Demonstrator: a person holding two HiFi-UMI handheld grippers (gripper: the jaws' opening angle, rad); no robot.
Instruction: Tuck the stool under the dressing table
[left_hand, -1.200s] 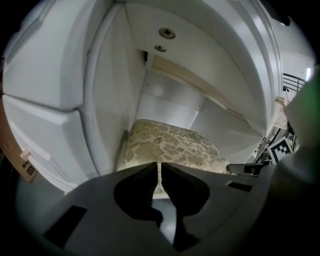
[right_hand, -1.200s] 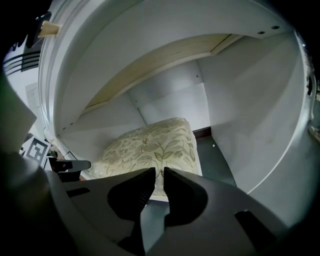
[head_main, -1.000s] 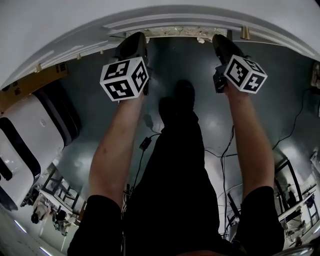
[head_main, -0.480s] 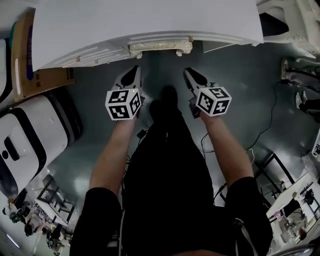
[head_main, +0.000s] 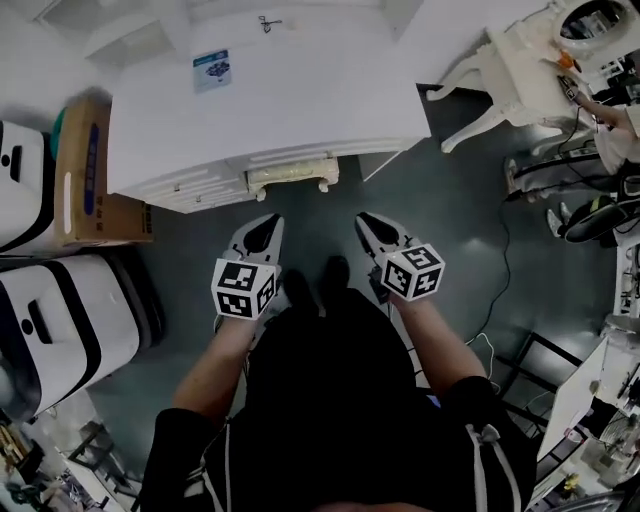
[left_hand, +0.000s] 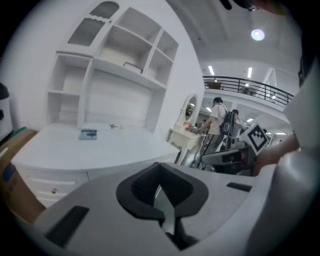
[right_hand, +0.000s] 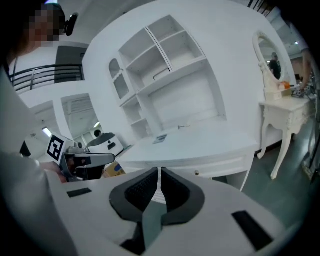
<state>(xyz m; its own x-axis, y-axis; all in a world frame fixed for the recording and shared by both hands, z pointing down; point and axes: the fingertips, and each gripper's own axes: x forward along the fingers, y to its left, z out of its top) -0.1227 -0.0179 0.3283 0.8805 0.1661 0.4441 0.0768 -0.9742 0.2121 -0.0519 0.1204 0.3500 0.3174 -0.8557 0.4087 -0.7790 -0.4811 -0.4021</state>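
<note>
The white dressing table (head_main: 270, 100) fills the top of the head view. The cream-cushioned stool (head_main: 292, 174) sits under its front edge, with only a strip of seat and the curled legs showing. My left gripper (head_main: 262, 235) and right gripper (head_main: 375, 232) hover side by side in front of the stool, apart from it. In the left gripper view my left gripper (left_hand: 159, 170) is shut and empty, facing the table top (left_hand: 100, 147). In the right gripper view my right gripper (right_hand: 160, 172) is closing, a thin slit between its pads and nothing in it, facing the table (right_hand: 200, 137).
A cardboard box (head_main: 85, 170) and white machines (head_main: 60, 320) stand left of the table. A second white vanity table (head_main: 520, 60) and a person (head_main: 615, 120) are at the upper right. Cables (head_main: 500, 260) trail over the grey floor. A shelf unit (left_hand: 125, 75) rises behind the table top.
Both grippers have risen from near the floor and drawn closer together. The head view has pulled back, so the whole table top now shows. The stool stays under the table.
</note>
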